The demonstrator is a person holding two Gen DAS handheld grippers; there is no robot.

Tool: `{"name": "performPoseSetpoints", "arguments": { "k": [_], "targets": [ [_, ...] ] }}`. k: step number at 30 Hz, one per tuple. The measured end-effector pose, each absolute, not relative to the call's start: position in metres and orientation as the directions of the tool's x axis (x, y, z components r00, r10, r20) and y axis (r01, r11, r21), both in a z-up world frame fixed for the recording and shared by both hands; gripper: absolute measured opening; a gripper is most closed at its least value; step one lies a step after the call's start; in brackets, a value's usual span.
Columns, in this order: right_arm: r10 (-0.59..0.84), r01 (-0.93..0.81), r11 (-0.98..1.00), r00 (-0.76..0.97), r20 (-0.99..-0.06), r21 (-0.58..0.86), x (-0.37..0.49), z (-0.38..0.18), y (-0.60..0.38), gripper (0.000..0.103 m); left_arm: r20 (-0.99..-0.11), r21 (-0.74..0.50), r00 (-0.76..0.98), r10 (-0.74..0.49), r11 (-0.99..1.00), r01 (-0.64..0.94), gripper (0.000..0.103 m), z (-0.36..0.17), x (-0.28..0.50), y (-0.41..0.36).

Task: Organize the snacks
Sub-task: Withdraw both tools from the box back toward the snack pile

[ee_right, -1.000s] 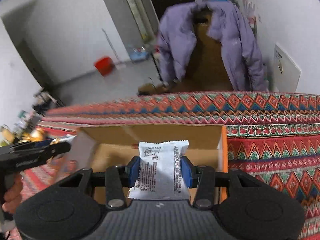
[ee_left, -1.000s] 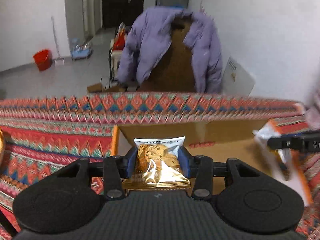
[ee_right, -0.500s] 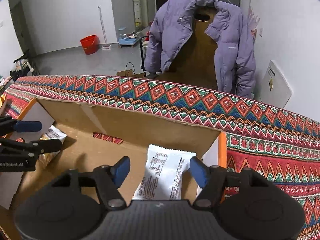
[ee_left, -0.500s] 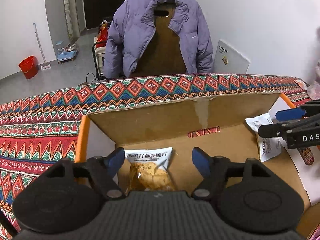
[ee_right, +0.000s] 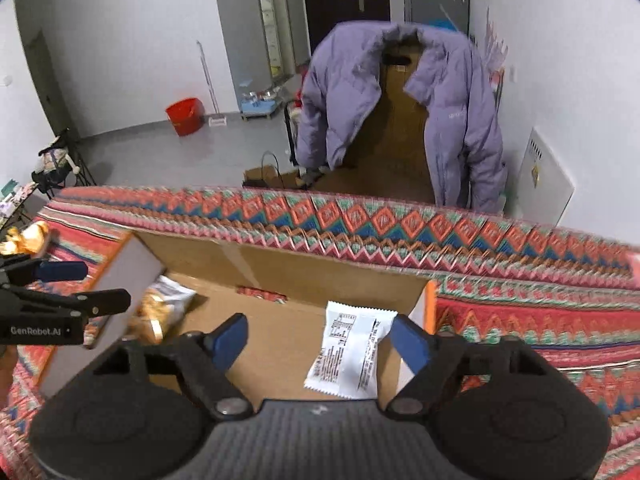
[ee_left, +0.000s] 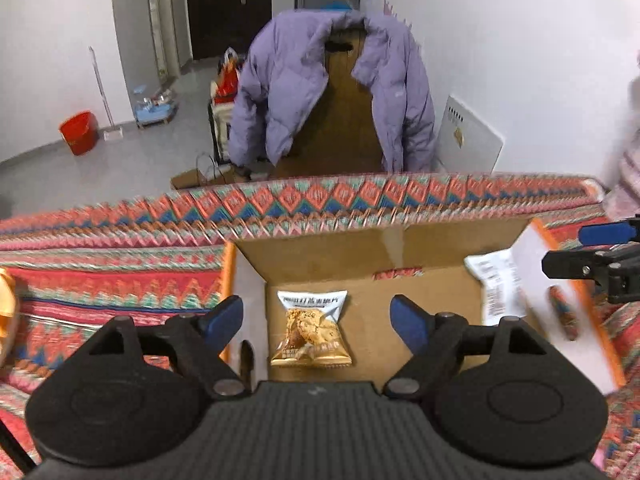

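Here both grippers, left (ee_left: pixel 316 318) and right (ee_right: pixel 318 338), had just been opening, jaws released; each packet, gold (ee_left: pixel 310 334) and white (ee_right: pixel 350 354), lay in the box (ee_left: pixel 416 312); next, probably, fetching more snacks.

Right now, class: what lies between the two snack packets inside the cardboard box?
Only bare cardboard floor: in the right wrist view, the golden biscuit packet and white packet lie apart.

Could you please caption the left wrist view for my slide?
Left gripper, jaws just opened, above a biscuit packet lying in the cardboard box.
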State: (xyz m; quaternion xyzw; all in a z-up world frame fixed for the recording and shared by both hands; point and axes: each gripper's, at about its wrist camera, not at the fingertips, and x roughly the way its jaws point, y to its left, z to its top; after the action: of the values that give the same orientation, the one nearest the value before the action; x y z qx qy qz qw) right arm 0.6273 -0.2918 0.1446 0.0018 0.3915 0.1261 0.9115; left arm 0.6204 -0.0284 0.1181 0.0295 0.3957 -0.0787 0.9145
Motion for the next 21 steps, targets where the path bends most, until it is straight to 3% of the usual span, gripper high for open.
{"name": "performPoseSetpoints", "arguments": {
  "k": [3, 9, 15, 21],
  "targets": [
    [0.222, -0.239, 0.968, 0.697, -0.681, 0.071, 0.59, 0.19, -0.293, 0.083, -0.697, 0.0, 0.708, -0.118, 0.987, 0.164, 0.087, 0.16, 0.59, -0.032],
    [0.218, -0.238, 0.97, 0.747, -0.628, 0.053, 0.516, 0.253, -0.303, 0.101, -0.614, -0.004, 0.772, -0.164, 0.979, 0.204, 0.102, 0.235, 0.507, -0.041],
    [0.223, -0.23, 0.971, 0.776, -0.591, 0.064, 0.447, 0.276, -0.315, 0.103, -0.557, 0.041, 0.812, -0.173, 0.971, 0.235, 0.103, 0.255, 0.428, -0.045],
    [0.218, -0.249, 0.968, 0.808, -0.548, 0.019, 0.378, 0.261, -0.313, 0.103, -0.507, 0.039, 0.845, -0.172, 0.974, 0.222, 0.103, 0.248, 0.354, -0.035]
  ]
}}
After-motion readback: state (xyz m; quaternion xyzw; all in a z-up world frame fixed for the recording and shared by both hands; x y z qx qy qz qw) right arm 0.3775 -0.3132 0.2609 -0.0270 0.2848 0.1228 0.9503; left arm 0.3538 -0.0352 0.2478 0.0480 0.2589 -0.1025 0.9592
